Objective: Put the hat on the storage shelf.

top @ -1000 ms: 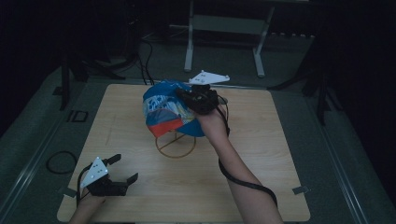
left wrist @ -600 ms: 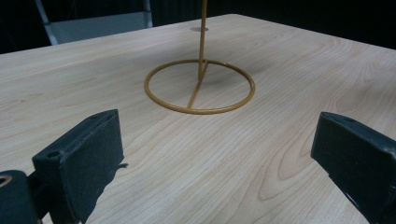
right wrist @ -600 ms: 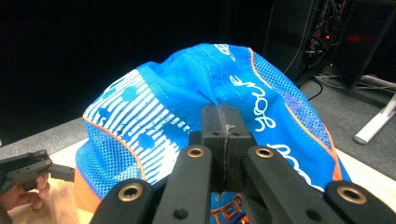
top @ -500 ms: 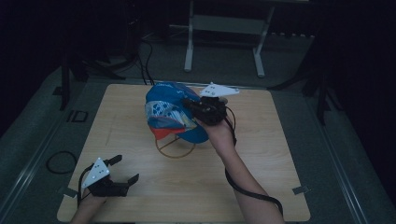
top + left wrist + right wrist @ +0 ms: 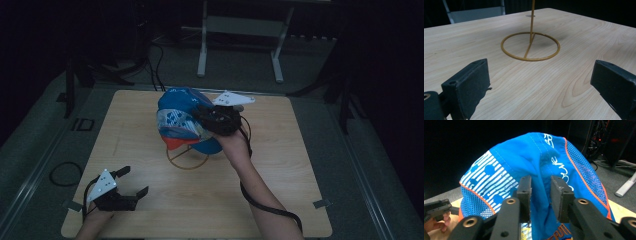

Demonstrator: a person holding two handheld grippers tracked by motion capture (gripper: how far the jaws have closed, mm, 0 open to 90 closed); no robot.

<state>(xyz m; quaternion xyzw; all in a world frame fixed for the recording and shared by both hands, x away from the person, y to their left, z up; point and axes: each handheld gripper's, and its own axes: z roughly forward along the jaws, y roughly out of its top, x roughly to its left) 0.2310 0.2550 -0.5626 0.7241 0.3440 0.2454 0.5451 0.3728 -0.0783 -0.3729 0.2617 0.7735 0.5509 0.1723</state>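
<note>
A cap (image 5: 185, 120) sits atop a wire stand (image 5: 187, 157) mid-table (image 5: 290, 165), left tongs (image 5: 127, 185) near-left.

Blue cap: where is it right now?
In the high view the blue cap sits mid-table over the yellow wire stand, pinched by the right gripper on its right side.

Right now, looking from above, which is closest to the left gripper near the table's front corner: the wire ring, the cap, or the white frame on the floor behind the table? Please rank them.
From the left gripper:
1. Wire ring, flat on the table toward the middle, nearest.
2. Cap, just beyond the ring, pinched by the right gripper.
3. White frame, on the floor past the table's far edge, farthest.
</note>
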